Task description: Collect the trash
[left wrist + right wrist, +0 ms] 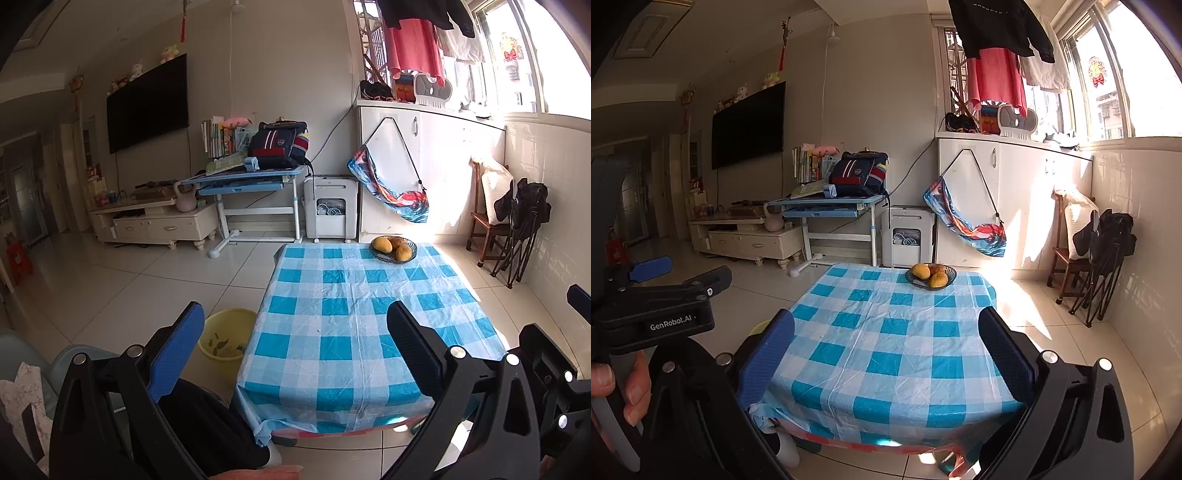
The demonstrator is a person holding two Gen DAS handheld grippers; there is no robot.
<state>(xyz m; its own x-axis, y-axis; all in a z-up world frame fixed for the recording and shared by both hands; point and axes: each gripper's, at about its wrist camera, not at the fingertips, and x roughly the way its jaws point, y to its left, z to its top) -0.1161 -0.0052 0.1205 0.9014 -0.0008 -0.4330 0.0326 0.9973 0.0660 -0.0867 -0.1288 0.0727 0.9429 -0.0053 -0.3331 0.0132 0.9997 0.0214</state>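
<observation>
Left hand-held gripper (295, 332): both fingers spread wide, nothing between them, held above the near end of the worktop (343, 295). The worktop is a low table under a blue-and-white checked cloth. Ahead of the left hand-held gripper, at the far right corner of the cloth, stands a dark glass fruit bowl (393, 252) holding three yellow-orange mangoes (382, 244). A very small white speck (318, 331) lies on the cloth between the two fingers; what it is cannot be told.

Yellow trash bin (227, 334): on the tiled floor, just beside the worktop's left edge, just beyond the blue pad of this hand-held gripper's left finger (177, 350). A few small dark scraps lie in its bottom.

Right hand-held gripper (886, 343): fingers likewise wide apart and holding nothing, poised over the near edge of the same worktop. The fruit bowl (931, 277) lies straight ahead at the far end. The trash bin (759, 326) shows only as a yellow sliver just behind the blue left finger (768, 358). To the left of this hand-held gripper, the other hand-held gripper appears side-on, marked "GenRobot.AI", with the person's hand (617, 387) around its grip.

Beyond the worktop: a blue study desk (243, 177) carrying a school backpack (279, 144), and a white cabinet (424, 166) under the window.
</observation>
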